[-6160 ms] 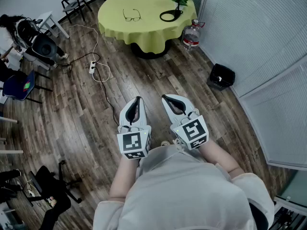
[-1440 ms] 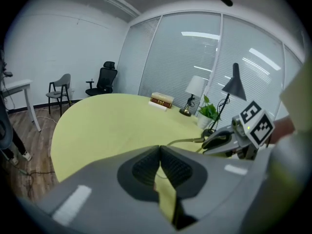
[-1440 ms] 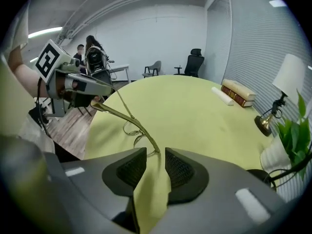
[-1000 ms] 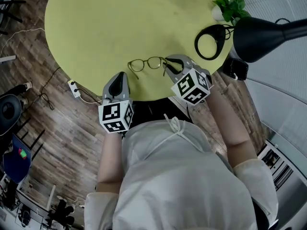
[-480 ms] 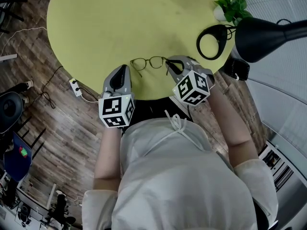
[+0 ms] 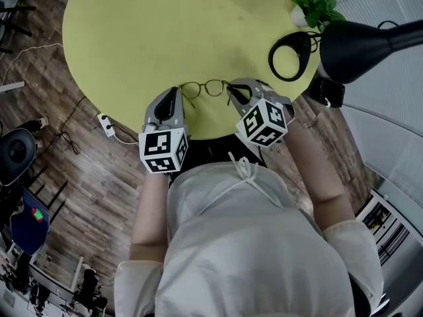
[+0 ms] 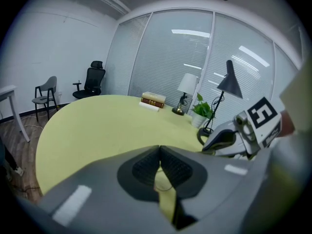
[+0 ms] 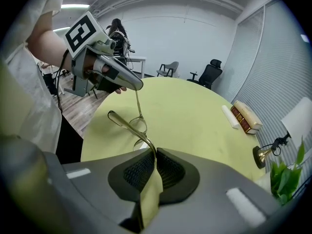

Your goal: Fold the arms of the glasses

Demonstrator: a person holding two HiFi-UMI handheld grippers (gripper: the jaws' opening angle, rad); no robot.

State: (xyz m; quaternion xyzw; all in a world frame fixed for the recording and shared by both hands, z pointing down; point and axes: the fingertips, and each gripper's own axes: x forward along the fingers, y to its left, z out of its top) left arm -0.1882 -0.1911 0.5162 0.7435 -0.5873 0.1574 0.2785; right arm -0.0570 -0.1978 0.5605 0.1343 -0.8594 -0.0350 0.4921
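Note:
Thin-rimmed glasses (image 6: 203,88) lie near the front edge of the round yellow-green table (image 6: 165,25), arms unfolded. My right gripper (image 6: 231,86) is at their right end. In the right gripper view its pads (image 8: 155,152) are shut on one arm, and the lenses (image 8: 140,126) lie just beyond. My left gripper (image 6: 174,92) has come in at the left end with its jaws shut (image 7: 159,149). In the right gripper view its tip (image 8: 139,87) meets the end of the other arm. Whether it pinches that arm I cannot tell.
A black desk lamp (image 6: 357,41) with a ring base (image 6: 289,55) and a potted plant (image 6: 317,5) stand at the table's right. Books (image 8: 246,116) and a small shaded lamp (image 7: 186,84) are at the far side. A power strip (image 6: 109,125) lies on the wood floor below the table's left edge.
Since six seconds ago the person has walked up to the table. Over the last second my left gripper has moved forward to the glasses' left end. The right gripper stays at the right end.

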